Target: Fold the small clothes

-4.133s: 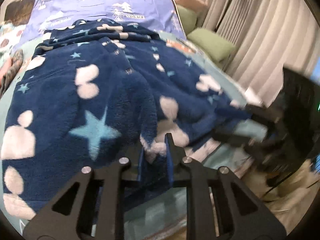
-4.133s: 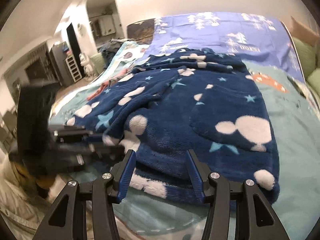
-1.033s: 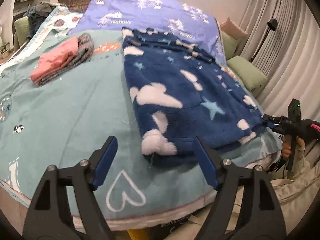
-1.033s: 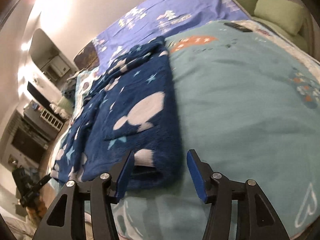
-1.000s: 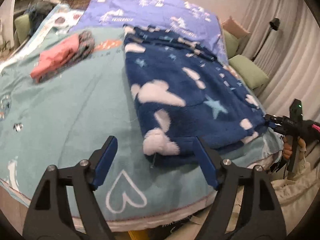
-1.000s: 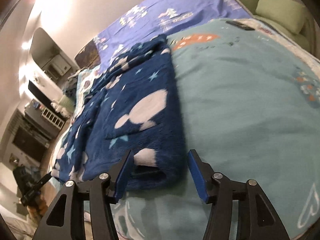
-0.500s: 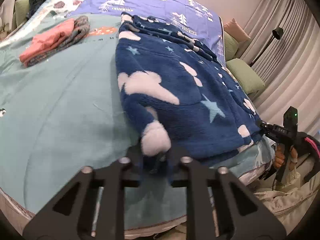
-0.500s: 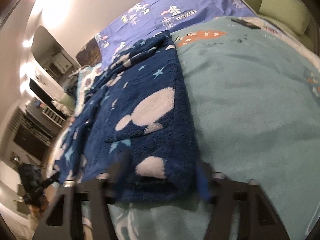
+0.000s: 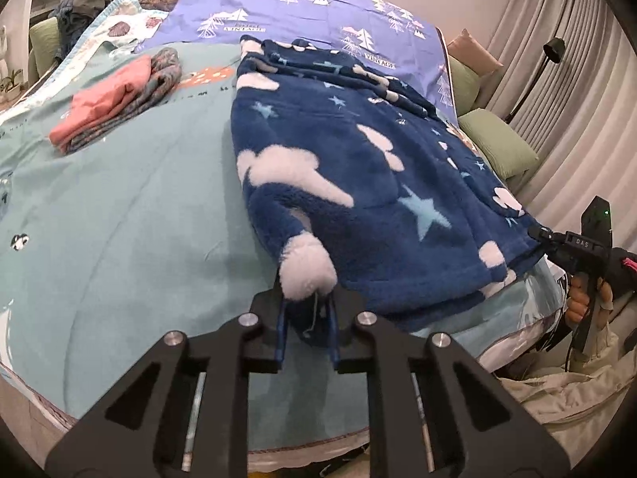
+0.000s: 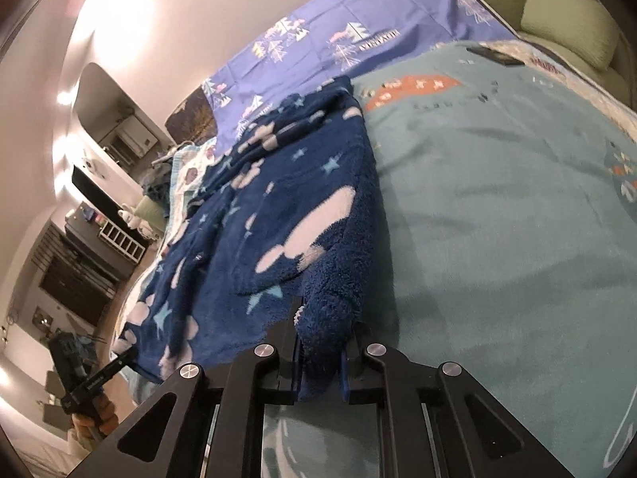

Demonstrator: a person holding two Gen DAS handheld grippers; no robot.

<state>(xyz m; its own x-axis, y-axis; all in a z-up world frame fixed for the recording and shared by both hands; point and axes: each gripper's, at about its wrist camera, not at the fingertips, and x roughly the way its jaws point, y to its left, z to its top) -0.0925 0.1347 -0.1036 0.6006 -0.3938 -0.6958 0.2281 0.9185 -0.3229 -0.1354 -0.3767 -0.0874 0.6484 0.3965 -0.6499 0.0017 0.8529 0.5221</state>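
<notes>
A navy fleece garment (image 9: 358,167) with white clouds and pale blue stars lies lengthwise on the teal bed cover (image 9: 119,207). My left gripper (image 9: 306,318) is shut on its near left hem corner. My right gripper (image 10: 320,362) is shut on the near right hem corner of the same garment (image 10: 278,207). The right gripper also shows in the left wrist view (image 9: 535,235), pinching the far corner. The left gripper also shows in the right wrist view (image 10: 127,356).
A folded pink and grey stack of clothes (image 9: 115,99) lies at the far left of the bed. A purple tree-print sheet (image 9: 318,12) covers the head end. Green pillows (image 9: 497,139) and curtains stand at the right. The bed's front edge is close below both grippers.
Both grippers were open around the hem corners a second ago. They have closed on the corners, and the hem is now pinched and slightly bunched in each.
</notes>
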